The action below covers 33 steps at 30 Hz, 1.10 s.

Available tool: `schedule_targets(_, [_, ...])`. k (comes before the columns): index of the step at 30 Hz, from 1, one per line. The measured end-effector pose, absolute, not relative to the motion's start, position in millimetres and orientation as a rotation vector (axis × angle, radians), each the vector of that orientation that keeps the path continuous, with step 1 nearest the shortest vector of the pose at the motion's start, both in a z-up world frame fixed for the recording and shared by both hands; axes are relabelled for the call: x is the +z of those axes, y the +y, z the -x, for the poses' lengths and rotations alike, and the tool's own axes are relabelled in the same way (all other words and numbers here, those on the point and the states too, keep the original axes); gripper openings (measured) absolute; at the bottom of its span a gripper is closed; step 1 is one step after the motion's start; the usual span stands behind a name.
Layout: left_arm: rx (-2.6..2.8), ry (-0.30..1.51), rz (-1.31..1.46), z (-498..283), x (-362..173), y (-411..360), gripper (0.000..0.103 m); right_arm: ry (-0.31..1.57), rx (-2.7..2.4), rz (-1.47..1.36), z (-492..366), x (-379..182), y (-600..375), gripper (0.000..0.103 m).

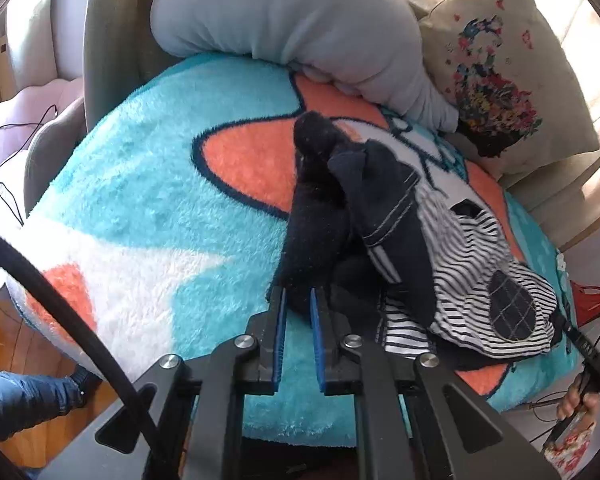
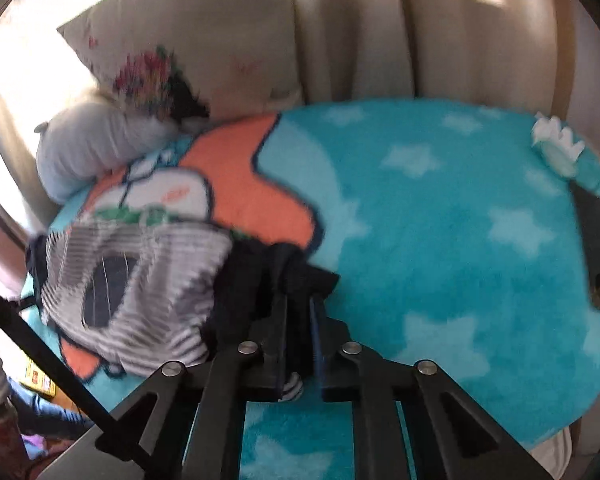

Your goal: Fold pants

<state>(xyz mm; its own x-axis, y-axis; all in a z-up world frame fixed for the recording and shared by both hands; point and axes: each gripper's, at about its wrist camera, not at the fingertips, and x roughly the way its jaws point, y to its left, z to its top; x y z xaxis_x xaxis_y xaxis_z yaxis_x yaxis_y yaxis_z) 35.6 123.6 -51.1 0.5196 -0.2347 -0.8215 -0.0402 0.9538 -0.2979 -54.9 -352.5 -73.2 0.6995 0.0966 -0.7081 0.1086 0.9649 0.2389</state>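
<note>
pants: dark navy fleecy pants with a black-and-white striped lining and a checked knee patch (image 1: 400, 248) lie crumpled on a fluffy turquoise, orange and white blanket (image 1: 148, 184) spread over a sofa; not yet flattened or folded.
left tool: left tool (image 1: 298, 320) stands narrow, its blue pads at the near dark edge of the pants; whether cloth is pinched between them i cannot tell for sure.
right tool: right tool (image 2: 298, 320) is closed down on a bunch of dark fabric, with a bit of striped cloth showing low between the jaws.
key relation: the heap lies straight ahead of the left tool and ahead and to the left of the right tool; its long axis runs from the near edge away toward a grey bolster cushion (image 1: 300, 28).
judgement: both tools sit on the near edge, so pulling them apart would likely spread the garment.
views: left view is sharp and shows the seam stripes; right view is blurred but shows the open starred stretch of blanket beside the heap.
</note>
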Motion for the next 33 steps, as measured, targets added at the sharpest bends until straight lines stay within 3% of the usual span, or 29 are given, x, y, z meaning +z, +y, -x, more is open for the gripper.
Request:
schedule_targets(4, [-0.139, 0.967, 0.335, -33, -39, 129, 0.016, 0.775, -0.161, -0.224, 49, -65, -374, 0.004])
schedule_targets(5, [-0.14, 0.965, 0.342, -36, -39, 129, 0.027, 0.779, -0.189, -0.223, 46, -67, -380, 0.004])
schedule_targets(8, [-0.151, 0.97, 0.374, -45, -40, 128, 0.046, 0.777, -0.232, -0.252, 41, -69, -391, 0.004])
schedule_targets(12, [-0.163, 0.993, 0.391, -66, -44, 117, 0.058, 0.775, -0.092, -0.307, 45, -68, -373, 0.007])
schedule_targets(15, [-0.139, 1.002, 0.381, -82, -48, 112, 0.059, 0.781, -0.041, -0.318, 47, -72, -355, 0.008])
schedule_targets(16, [-0.13, 1.006, 0.381, -88, -49, 109, 0.055, 0.782, -0.033, -0.324, 47, -73, -352, 0.008])
schedule_targets(17, [-0.134, 1.012, 0.383, -92, -51, 107, 0.03, 0.782, -0.026, -0.329, 49, -75, -349, 0.008])
schedule_targets(18, [-0.139, 1.026, 0.379, -96, -52, 104, 0.021, 0.782, -0.026, -0.329, 49, -75, -348, 0.008])
schedule_targets(24, [-0.171, 0.996, 0.37, -74, -33, 99, 0.01, 0.75, 0.007, -0.387, 60, -74, -353, 0.012])
schedule_targets(26, [-0.194, 0.995, 0.391, -58, -27, 102, 0.01, 0.739, 0.036, -0.446, 64, -74, -358, 0.026])
schedule_targets(28, [-0.19, 1.0, 0.397, -45, -30, 107, 0.01, 0.726, 0.049, -0.502, 69, -77, -363, 0.063])
schedule_targets(30, [-0.162, 1.028, 0.389, -41, -43, 110, 0.01, 0.722, 0.034, -0.516, 71, -82, -364, 0.07])
schedule_targets(33, [-0.153, 1.061, 0.424, -43, -68, 116, 0.006, 0.751, -0.009, -0.507, 65, -91, -365, 0.07])
